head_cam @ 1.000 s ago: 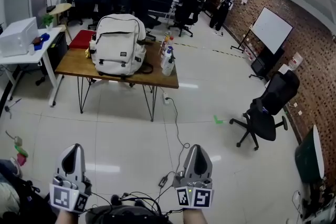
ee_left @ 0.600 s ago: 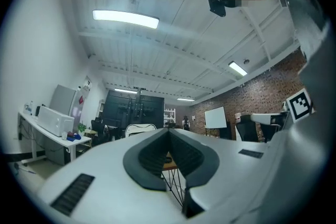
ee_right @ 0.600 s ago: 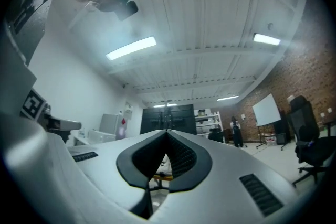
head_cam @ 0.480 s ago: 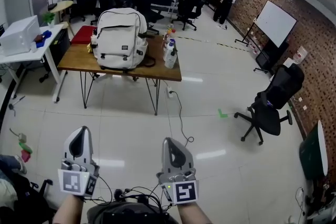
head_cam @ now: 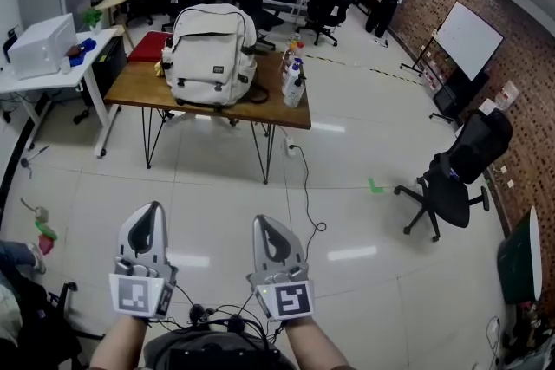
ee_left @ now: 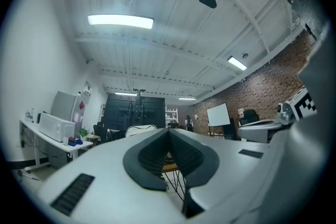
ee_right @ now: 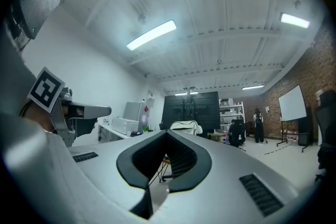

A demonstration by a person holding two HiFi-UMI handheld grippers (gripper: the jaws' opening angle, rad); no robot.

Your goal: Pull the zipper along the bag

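- The left gripper (head_cam: pixel 153 209), grey plastic with a marker cube at its base, is pointing forward low over the floor. Its ribbed black pads are meeting at the tip and holding nothing.
- The right gripper (head_cam: pixel 262 223) is hovering just beside it. Its jaws are likewise pressing together and gripping nothing.
- A glossy pale tiled floor (head_cam: pixel 217 186) is stretching out wide and bare between both grippers and the table, and is reflecting the ceiling lights.
- A thin black cable (head_cam: pixel 304 186) is trailing across the tiles from the table's right end toward the person.
- A brown wooden table on thin black hairpin legs (head_cam: pixel 139 87) is standing well apart from the grippers, with its near edge facing them.
- A rounded white fabric backpack (head_cam: pixel 212 56) is sitting upright on the middle of the tabletop. A dark zipper line (head_cam: pixel 212 35) is arcing over its upper front.
- A cluster of plastic bottles (head_cam: pixel 295 81) is standing near the table's right edge, just beside the backpack.
- A white desk carrying a white box (head_cam: pixel 39 43) is flanking the table on the left.
- A black wheeled office chair (head_cam: pixel 451 182) is standing by itself on the tiles to the right, near a red brick wall (head_cam: pixel 529 48).
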